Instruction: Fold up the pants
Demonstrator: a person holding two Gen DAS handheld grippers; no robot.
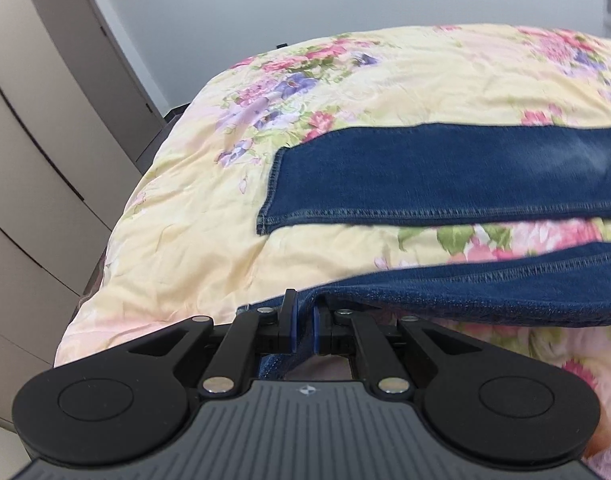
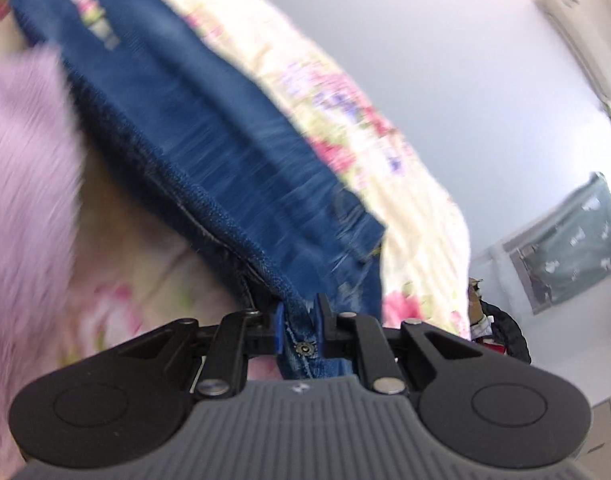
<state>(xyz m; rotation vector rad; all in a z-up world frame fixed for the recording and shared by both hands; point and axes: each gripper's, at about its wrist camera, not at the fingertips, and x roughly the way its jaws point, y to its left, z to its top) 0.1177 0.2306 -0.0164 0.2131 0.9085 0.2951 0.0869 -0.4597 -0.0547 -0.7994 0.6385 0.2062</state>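
Observation:
Blue denim pants (image 1: 445,172) lie on a floral yellow quilt (image 1: 177,216). One leg lies flat across the quilt, hem to the left. My left gripper (image 1: 303,310) is shut on the hem end of the nearer leg (image 1: 485,292), which is lifted off the quilt. In the right wrist view the pants (image 2: 233,152) stretch up and away, blurred. My right gripper (image 2: 299,316) is shut on the waistband by its metal button (image 2: 305,347).
A wardrobe (image 1: 37,168) and a door (image 1: 93,40) stand left of the bed. A fuzzy lilac sleeve (image 2: 21,168) fills the left of the right wrist view. A window (image 2: 565,240) and clutter (image 2: 493,320) lie beyond the bed's right edge.

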